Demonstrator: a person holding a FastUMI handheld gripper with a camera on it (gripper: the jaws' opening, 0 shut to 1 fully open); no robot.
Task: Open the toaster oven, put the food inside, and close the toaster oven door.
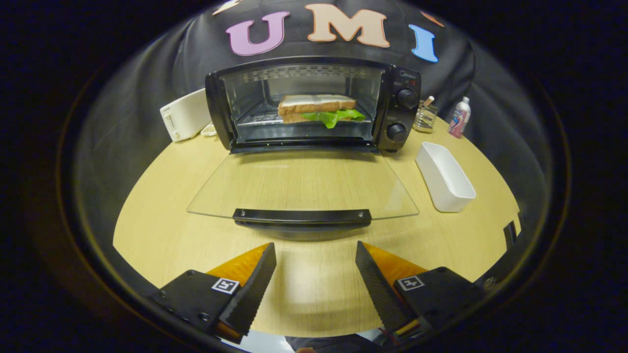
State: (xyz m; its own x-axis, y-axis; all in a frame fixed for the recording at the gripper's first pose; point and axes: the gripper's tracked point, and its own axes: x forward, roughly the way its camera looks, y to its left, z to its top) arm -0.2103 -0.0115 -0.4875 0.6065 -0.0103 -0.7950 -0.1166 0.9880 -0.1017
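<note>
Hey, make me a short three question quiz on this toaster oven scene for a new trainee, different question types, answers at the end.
1. True or false: the sandwich already sits on the rack inside the toaster oven.
2. Multiple choice: the glass door is A) shut, B) folded down flat and open, C) taken off.
3. Fill in: the gripper has its fingers ____, just short of the door handle.

Key:
1. True.
2. B.
3. Open, holding nothing; the white rectangular dish to the right of the door is also empty.
</note>
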